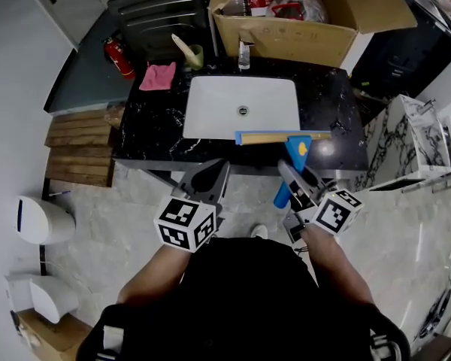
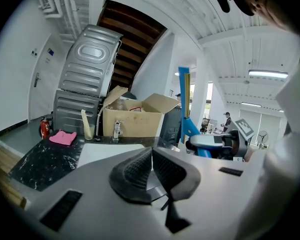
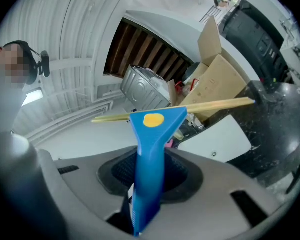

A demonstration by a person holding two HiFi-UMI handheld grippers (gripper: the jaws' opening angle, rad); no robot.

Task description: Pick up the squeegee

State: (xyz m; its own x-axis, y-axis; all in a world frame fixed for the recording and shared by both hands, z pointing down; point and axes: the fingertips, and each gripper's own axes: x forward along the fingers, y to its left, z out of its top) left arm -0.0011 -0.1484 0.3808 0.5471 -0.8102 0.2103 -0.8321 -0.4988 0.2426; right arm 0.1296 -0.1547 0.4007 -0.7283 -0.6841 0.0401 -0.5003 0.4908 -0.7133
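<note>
Right hand-held gripper (image 3: 149,176) (image 1: 293,177): jaws clamped on blue handle of squeegee (image 3: 151,134) (image 1: 296,152); blade lies crosswise over sink's front rim. Left hand-held gripper (image 2: 151,165) (image 1: 214,173): jaws together, nothing between, near worktop's front edge. Black marble worktop (image 1: 154,130). Cardboard box (image 1: 286,37) behind tap. White sink (image 1: 210,100). Pink cloth (image 1: 158,76) at back left.

One squeegee (image 1: 297,150), one sink (image 1: 210,104), one cardboard box (image 1: 286,40).
</note>
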